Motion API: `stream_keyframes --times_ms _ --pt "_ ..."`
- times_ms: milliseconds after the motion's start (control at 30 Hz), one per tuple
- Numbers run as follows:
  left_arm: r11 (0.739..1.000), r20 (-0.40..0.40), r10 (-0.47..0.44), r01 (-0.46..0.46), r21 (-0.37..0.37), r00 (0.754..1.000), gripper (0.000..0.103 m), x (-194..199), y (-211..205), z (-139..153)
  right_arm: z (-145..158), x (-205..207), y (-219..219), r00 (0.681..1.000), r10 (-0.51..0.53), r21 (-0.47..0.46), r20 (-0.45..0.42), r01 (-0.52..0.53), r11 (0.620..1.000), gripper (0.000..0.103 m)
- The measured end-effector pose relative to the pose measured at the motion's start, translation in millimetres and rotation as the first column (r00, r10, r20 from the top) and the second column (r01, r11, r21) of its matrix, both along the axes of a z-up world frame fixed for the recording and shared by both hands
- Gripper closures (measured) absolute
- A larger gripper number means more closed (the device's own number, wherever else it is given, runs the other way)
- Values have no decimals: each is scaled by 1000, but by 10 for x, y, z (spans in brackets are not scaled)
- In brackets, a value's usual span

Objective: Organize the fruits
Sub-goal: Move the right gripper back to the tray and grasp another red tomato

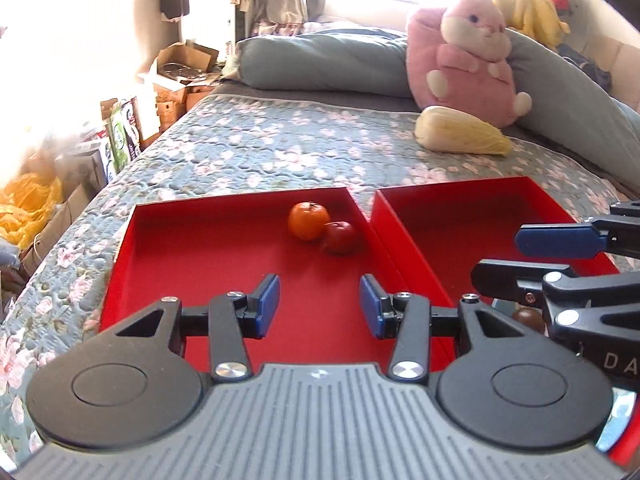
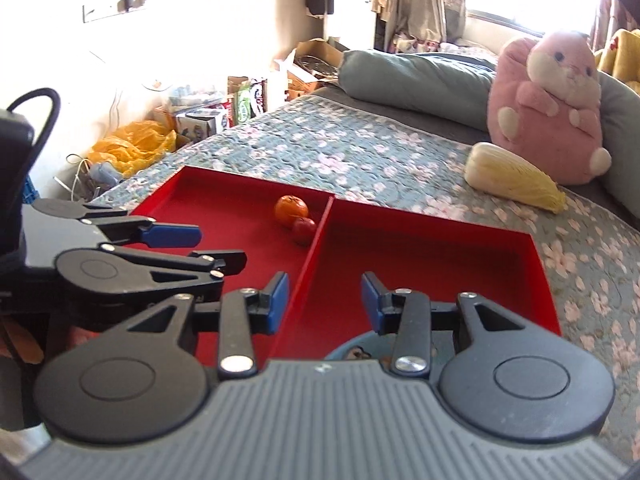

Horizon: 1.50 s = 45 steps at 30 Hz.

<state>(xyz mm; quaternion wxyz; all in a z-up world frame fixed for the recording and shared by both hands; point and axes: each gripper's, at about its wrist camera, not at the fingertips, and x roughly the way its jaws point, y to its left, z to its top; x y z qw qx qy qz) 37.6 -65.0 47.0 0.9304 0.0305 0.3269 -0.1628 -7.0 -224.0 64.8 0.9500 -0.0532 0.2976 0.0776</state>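
Two red trays lie side by side on the bed. The left tray (image 1: 168,248) holds an orange (image 1: 307,220) and a small red fruit (image 1: 339,237) touching it, near its far right corner; both also show in the right wrist view, the orange (image 2: 291,210) and the red fruit (image 2: 303,230). My left gripper (image 1: 319,304) is open and empty above the left tray's near part. My right gripper (image 2: 325,305) is open and empty over the wall between the trays, above the right tray (image 2: 460,256). A dark round fruit (image 1: 529,318) shows under the right gripper.
A blue bowl (image 2: 344,350) sits at the near edge under my right gripper. A pale cabbage (image 1: 460,130) and a pink plush toy (image 1: 472,64) lie at the head of the floral bedspread (image 1: 260,152). Boxes and an orange bag (image 2: 132,146) crowd the floor left.
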Motion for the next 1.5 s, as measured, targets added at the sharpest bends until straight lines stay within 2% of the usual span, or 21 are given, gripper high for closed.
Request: stream_keyframes --times_ms 133,300,400,533,667,767,867,1033,1133,1167,1300,1433,1500 --pt "997 -20 75 -75 1 997 53 244 161 -86 -12 299 229 997 75 -17 -12 -75 997 60" --pt "986 -57 165 -166 -8 985 53 555 265 -193 -96 689 352 993 101 -8 -57 -101 995 61" --pt "977 -65 213 -211 30 975 52 744 272 -262 -174 872 446 990 118 -29 -80 -120 992 61" --pt "970 -69 245 -244 22 967 52 948 328 -269 -322 1122 551 984 127 -77 -124 -137 988 62" --pt "973 -73 232 -232 18 970 52 1061 292 -293 -452 1336 681 982 115 -201 -151 -144 969 66" --pt "973 -98 232 -232 11 968 52 1131 277 -348 -553 1451 753 979 116 -298 -166 -162 941 71" --pt "972 -107 233 -233 12 966 52 1194 287 -383 -667 1534 807 977 113 -388 -182 -177 904 71" --pt "967 -136 251 -254 -9 958 52 1268 352 -436 -812 1572 889 976 135 -522 -171 -206 828 69" --pt "968 -141 248 -252 -12 958 52 1274 347 -450 -904 1554 917 971 175 -601 -162 -238 763 70" --pt "968 -139 246 -250 -14 959 52 1273 344 -449 -909 1540 914 970 184 -610 -157 -242 755 70" --pt "971 -134 232 -238 -32 963 52 1267 319 -439 -840 1457 868 970 195 -577 -142 -241 780 71" --pt "979 -119 189 -196 -56 975 52 1253 229 -416 -633 1205 784 972 208 -474 -113 -236 848 71" --pt "982 -113 170 -177 -60 979 52 1261 173 -421 -521 1013 734 973 213 -441 -90 -230 867 71"
